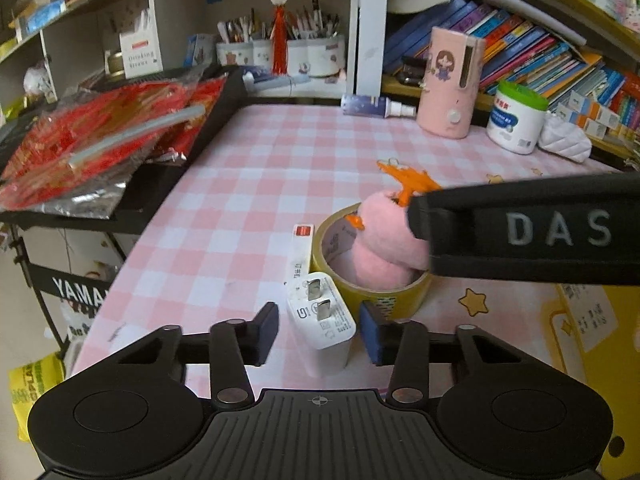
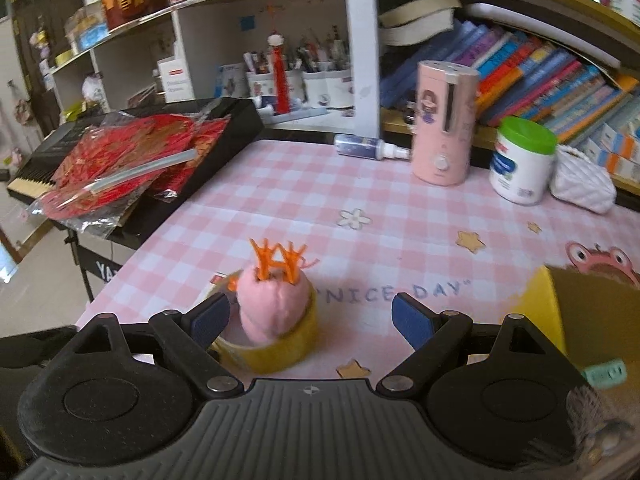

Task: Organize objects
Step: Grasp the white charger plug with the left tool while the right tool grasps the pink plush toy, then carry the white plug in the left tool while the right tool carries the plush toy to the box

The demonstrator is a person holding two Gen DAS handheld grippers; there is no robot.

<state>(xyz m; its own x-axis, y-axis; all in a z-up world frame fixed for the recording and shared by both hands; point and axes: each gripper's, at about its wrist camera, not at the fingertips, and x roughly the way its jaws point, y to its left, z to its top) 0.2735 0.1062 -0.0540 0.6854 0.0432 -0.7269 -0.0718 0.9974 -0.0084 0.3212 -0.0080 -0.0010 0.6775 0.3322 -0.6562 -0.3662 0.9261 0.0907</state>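
The white charger (image 1: pixel 322 322) stands on the pink checked surface (image 1: pixel 248 184) with its two metal prongs facing up, and it serves here as the landmark. The left claw (image 1: pixel 319 330) brackets it: one pad sits just left of the charger and the other just right, the jaws narrowed around it, with a thin gap showing on each side, so the pads do not press it. Just behind and right of the charger, touching or nearly so, lies a yellow tape roll (image 1: pixel 372 276), flat on the surface. A pink plush toy (image 1: pixel 384 240) with orange feet sits inside the roll's ring. A slim white box (image 1: pixel 301 250) lies directly behind the charger, left of the roll. The right claw (image 2: pixel 310 320) hangs wide over the plush toy and roll, gripping nothing. Far beyond the charger, a pink humidifier (image 1: pixel 450 84) stands upright.
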